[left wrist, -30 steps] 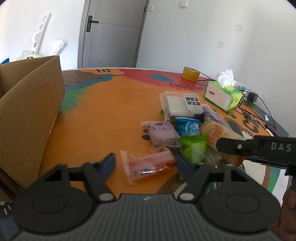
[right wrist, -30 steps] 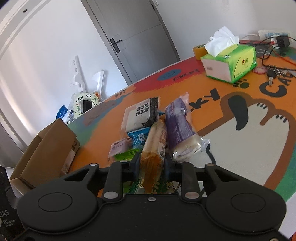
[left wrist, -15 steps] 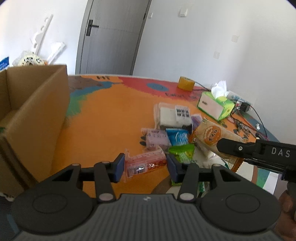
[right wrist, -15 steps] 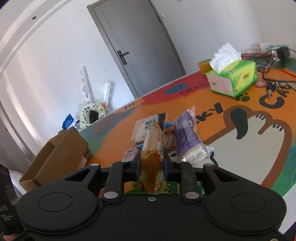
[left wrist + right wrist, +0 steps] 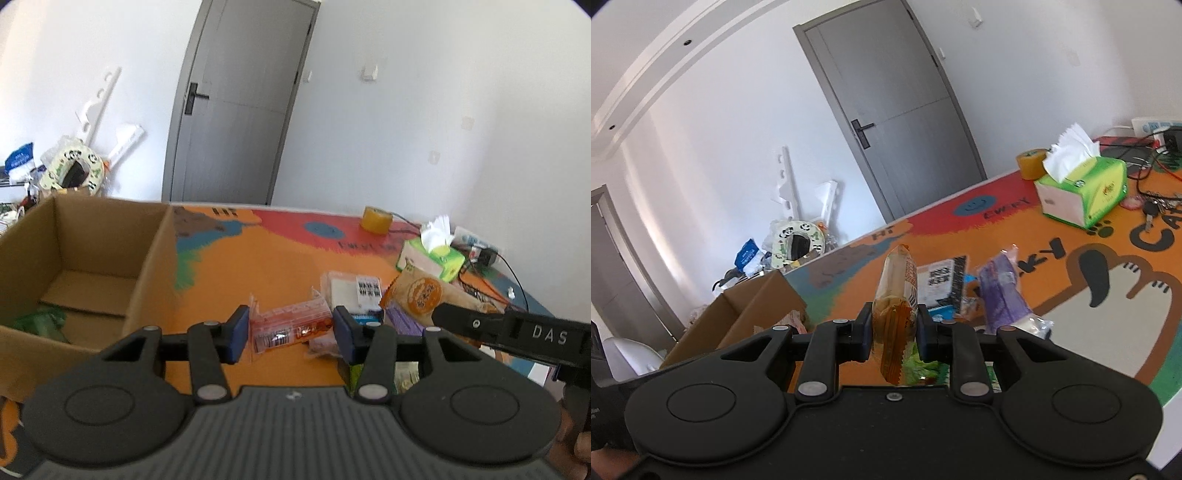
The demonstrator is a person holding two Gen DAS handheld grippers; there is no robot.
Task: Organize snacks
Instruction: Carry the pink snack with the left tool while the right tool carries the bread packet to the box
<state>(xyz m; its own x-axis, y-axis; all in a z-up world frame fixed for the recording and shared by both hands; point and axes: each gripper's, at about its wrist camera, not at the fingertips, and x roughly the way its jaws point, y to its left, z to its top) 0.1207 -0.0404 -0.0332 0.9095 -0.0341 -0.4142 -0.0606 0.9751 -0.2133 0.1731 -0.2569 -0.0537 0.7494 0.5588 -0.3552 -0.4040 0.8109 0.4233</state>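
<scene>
Both hand-held grippers are carrying clamped snacks, left hand-held gripper (image 5: 290, 330) gripping red packet (image 5: 291, 326), right hand-held gripper (image 5: 894, 328) squeezing orange packet (image 5: 895, 295); next likely needs releasing over cardboard box (image 5: 147, 280), ahead-left.

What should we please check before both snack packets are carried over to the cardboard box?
1. Left gripper fingers closed on the red packet: ok.
2. Right gripper fingers closed on the orange packet: ok.
3. Both packets off the table: ok.
4. Cardboard box open on top: ok.
5. Free space on the box floor: ok; only a green packet in its near corner.
6. How firm the grips are: cannot tell.
</scene>
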